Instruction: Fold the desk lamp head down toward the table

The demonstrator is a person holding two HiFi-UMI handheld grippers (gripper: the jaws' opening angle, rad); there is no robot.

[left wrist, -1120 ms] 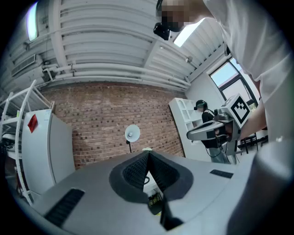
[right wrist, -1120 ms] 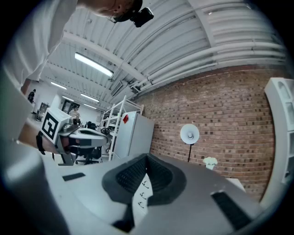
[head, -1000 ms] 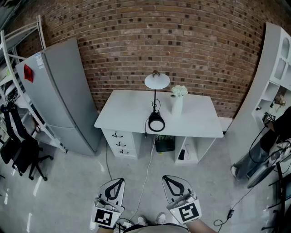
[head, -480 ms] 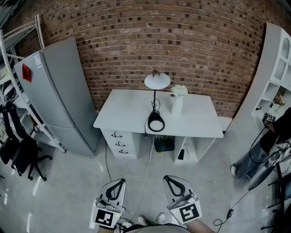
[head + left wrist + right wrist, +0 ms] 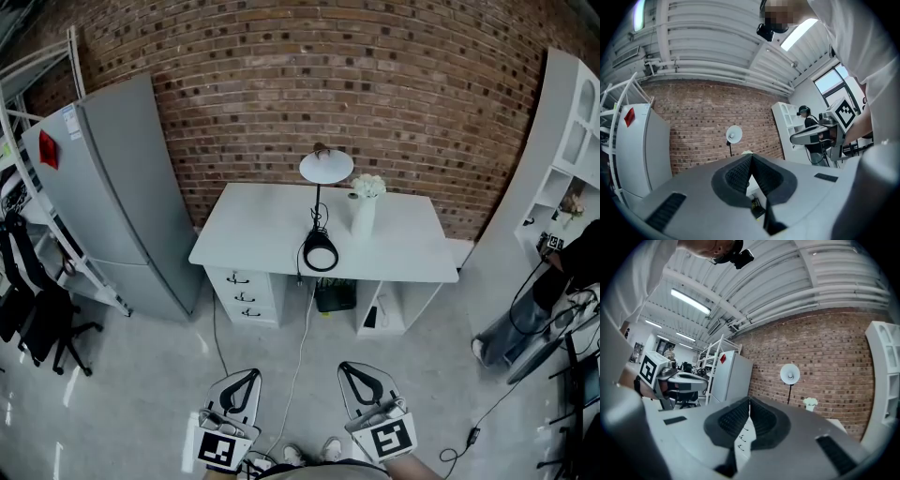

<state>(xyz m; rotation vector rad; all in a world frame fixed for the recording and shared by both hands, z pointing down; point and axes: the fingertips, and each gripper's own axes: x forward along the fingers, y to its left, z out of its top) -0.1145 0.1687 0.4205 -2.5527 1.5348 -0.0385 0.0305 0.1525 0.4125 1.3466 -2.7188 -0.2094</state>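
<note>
Jaws together and empty, my left gripper (image 5: 246,375) and right gripper (image 5: 345,368) point level over the floor (image 5: 141,375), since nothing is within reach. Well ahead, the lamp (image 5: 325,167) stands mid-way along the table (image 5: 253,234) beside a vase (image 5: 362,216), head raised against the brick wall (image 5: 375,75).

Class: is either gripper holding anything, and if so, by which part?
Nothing is held. The left gripper and right gripper are both shut and empty, far from the desk lamp.
</note>
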